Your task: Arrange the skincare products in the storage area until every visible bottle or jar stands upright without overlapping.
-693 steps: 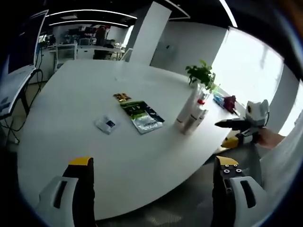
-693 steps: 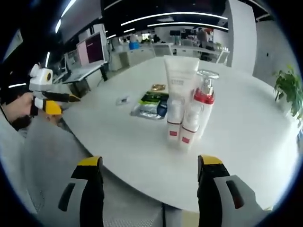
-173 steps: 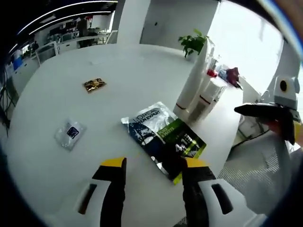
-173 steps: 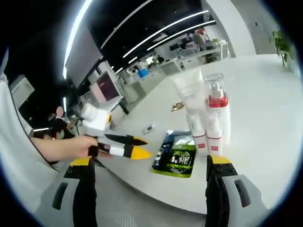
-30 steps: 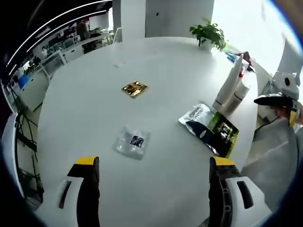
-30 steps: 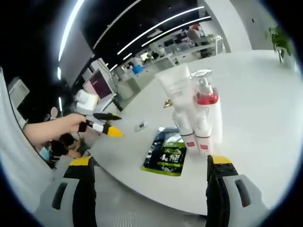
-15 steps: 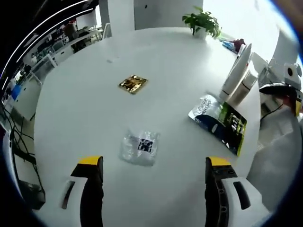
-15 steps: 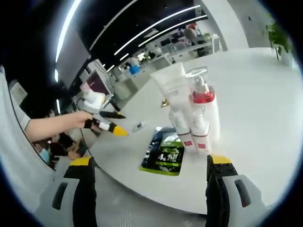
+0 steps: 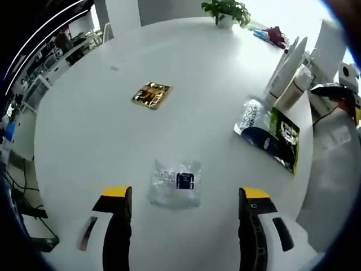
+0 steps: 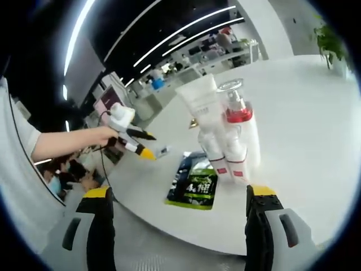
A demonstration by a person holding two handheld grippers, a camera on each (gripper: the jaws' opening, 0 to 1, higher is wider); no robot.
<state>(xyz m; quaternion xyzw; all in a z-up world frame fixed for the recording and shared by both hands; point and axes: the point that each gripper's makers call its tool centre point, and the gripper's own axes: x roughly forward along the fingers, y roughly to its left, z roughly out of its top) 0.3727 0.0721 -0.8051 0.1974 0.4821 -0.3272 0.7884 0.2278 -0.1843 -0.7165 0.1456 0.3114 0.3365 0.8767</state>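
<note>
Clear plastic sachet [image 9: 176, 182] lies flat on the white table [image 9: 84, 113] just ahead of my left gripper [image 9: 181, 226], jaws spread and empty, so I judge it the next pick, while my right gripper [image 10: 181, 226] waits agape near the upright bottles [image 10: 228, 141].

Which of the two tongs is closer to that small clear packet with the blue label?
Left. The left tongs hover open right over the clear packet, which lies between their tips. The right tongs are off by the bottles, across the table.
</note>
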